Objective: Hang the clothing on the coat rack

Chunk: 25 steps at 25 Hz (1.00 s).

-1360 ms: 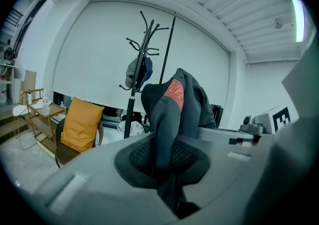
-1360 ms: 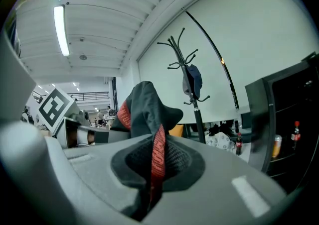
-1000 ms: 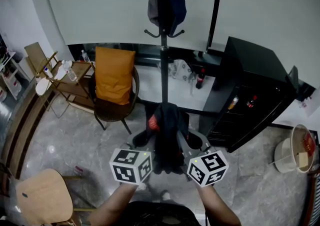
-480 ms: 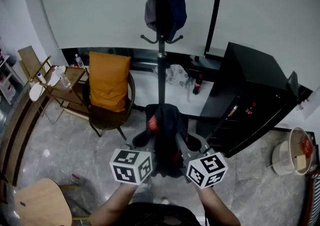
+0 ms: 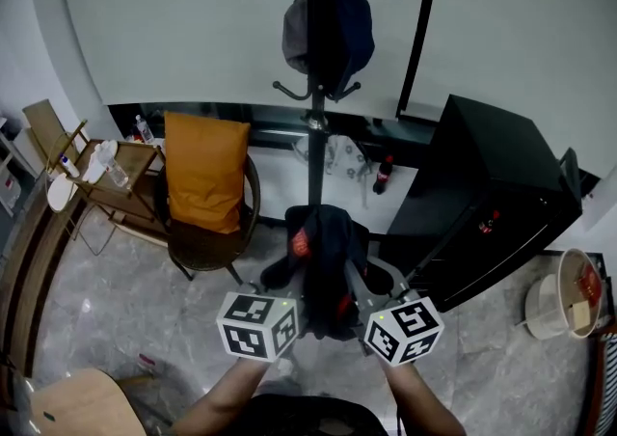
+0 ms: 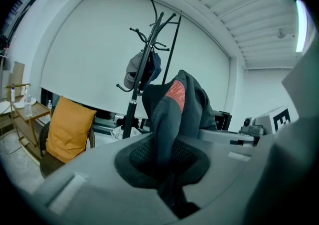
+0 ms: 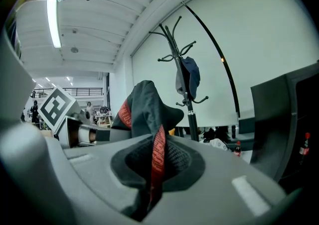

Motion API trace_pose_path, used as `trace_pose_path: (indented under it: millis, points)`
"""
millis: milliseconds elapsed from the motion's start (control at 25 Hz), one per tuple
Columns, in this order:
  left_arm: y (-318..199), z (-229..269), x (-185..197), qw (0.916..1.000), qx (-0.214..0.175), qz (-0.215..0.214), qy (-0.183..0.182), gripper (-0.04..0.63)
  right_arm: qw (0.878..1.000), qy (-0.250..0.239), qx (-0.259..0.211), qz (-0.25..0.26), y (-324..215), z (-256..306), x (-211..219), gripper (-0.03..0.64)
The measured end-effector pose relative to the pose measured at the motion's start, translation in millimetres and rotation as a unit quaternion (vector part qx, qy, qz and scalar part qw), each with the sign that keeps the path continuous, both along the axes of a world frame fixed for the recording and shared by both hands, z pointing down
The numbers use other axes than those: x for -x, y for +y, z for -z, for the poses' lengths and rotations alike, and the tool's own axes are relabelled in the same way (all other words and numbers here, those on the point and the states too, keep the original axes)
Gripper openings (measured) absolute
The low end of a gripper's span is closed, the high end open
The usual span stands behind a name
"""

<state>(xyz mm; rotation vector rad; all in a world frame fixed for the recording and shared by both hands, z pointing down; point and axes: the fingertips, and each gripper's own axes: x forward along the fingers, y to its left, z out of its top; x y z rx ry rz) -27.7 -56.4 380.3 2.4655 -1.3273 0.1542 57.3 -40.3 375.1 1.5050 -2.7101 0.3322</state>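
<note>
- Dark cloth with a red strip fills the left gripper [image 6: 167, 169]. Its jaws are clamped on a fold of the garment [image 5: 323, 251], which rises out of the pads in a hump.
- The right gripper [image 7: 153, 169] is clenched on the same garment, with a red band running down between its pads.
- The two grips sit side by side, so the cloth hangs bunched between them and clear of the floor. That probably keeps its top edge up, ready to be offered to a hook.
- The garment is in the air just ahead of the person, in line with the pole of the coat rack [image 5: 316, 135]. It is well short of the hooks and not yet hung.
- A dark cap [image 5: 328, 29] already hangs from the rack's upper part. The small hooks below it look free, and the top arms too, so I judge those the likelier targets.
- A chair with an orange cushion [image 5: 201, 169] stands left of the rack's foot and a black cabinet [image 5: 492, 183] stands to its right. That leaves the straight line between them as the open way in.
</note>
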Motion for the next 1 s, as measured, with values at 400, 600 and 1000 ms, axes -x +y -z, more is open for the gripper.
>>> trace_pose_path:
  millis: [400, 600, 1000]
  points:
    - [-48, 13, 17, 0.9992, -0.011, -0.038, 0.005, 0.032, 0.999, 0.010, -0.012, -0.041, -42, 13, 18, 0.020]
    - [-69, 15, 21, 0.9981, -0.014, -0.060, 0.009, 0.032, 0.998, 0.015, -0.016, -0.064, -60, 15, 24, 0.020]
    - [-107, 23, 20, 0.9943, -0.018, -0.104, 0.015, 0.032, 0.993, 0.017, -0.021, -0.112, -92, 22, 25, 0.021]
